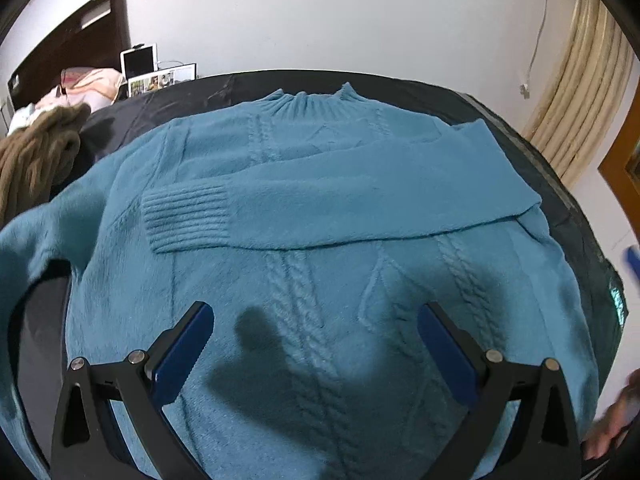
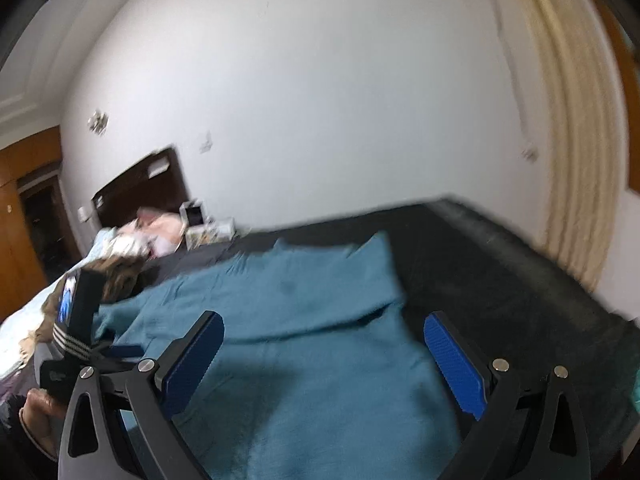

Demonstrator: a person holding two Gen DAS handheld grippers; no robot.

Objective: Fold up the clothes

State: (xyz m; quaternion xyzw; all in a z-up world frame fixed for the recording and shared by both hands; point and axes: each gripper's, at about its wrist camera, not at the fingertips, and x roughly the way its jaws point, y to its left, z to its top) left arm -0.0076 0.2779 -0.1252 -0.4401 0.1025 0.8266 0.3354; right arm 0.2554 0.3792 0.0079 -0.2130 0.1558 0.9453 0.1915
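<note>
A teal cable-knit sweater [image 1: 320,208] lies flat on a black table cover [image 1: 552,168], collar at the far side. Its right sleeve [image 1: 320,208] is folded across the chest, ribbed cuff [image 1: 188,216] toward the left. The left sleeve [image 1: 36,248] hangs out over the left edge. My left gripper [image 1: 314,316] is open and empty, hovering above the sweater's lower body. My right gripper [image 2: 324,328] is open and empty above the sweater's [image 2: 304,320] right side in a blurred view. The left gripper's body [image 2: 80,312] shows at that view's left.
A brown knit garment [image 1: 36,156] lies at the table's far left. A bed with pink bedding [image 1: 88,84], a dark headboard [image 1: 80,36] and a small screen [image 1: 138,62] stand behind. Beige curtains [image 1: 580,92] hang at the right. A white wall is behind the table.
</note>
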